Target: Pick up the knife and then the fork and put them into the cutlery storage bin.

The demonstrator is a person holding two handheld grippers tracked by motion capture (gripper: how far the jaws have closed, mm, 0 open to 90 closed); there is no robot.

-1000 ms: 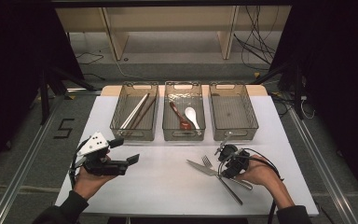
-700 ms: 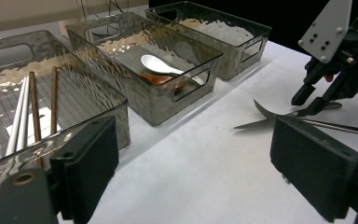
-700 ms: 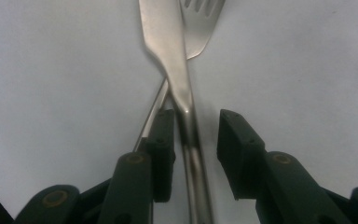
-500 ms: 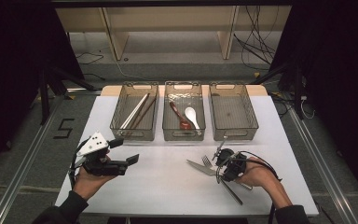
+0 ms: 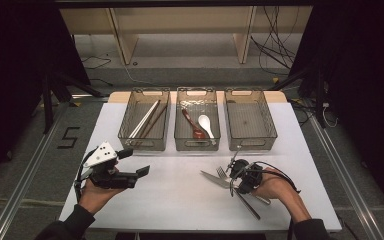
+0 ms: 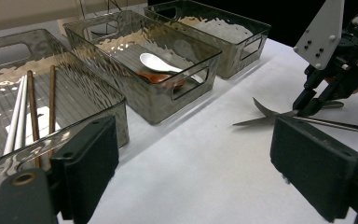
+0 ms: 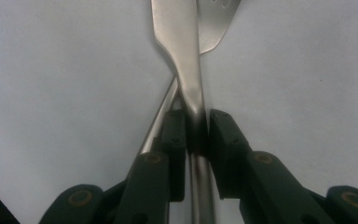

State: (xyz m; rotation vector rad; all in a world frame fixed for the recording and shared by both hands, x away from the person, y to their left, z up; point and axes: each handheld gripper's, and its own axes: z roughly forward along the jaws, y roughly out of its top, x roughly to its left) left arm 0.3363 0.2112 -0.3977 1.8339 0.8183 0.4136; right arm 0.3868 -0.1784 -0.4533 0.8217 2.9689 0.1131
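Right gripper [image 5: 234,176], lower right of frame, is closing its jaws on knife [image 7: 186,60] w/ fork [image 7: 216,23] crossed beneath—fork risks snagging, dragging along; left gripper [image 5: 130,165] jaws apart.

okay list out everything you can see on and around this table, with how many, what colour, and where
table: one, white, centre of the high view
bins: three, clear grey, in a row at the far side
chopsticks: several, white and brown, in the left bin
spoons: two, white and reddish brown, in the middle bin
knife: one, silver, crossing the fork on the table, its handle between the right gripper's pads
fork: one, silver, under the knife
shelving: pale wood, beyond the table
left gripper: black with a grey plate, open, held above the near left of the table
right gripper: black, jaws just closed onto the knife
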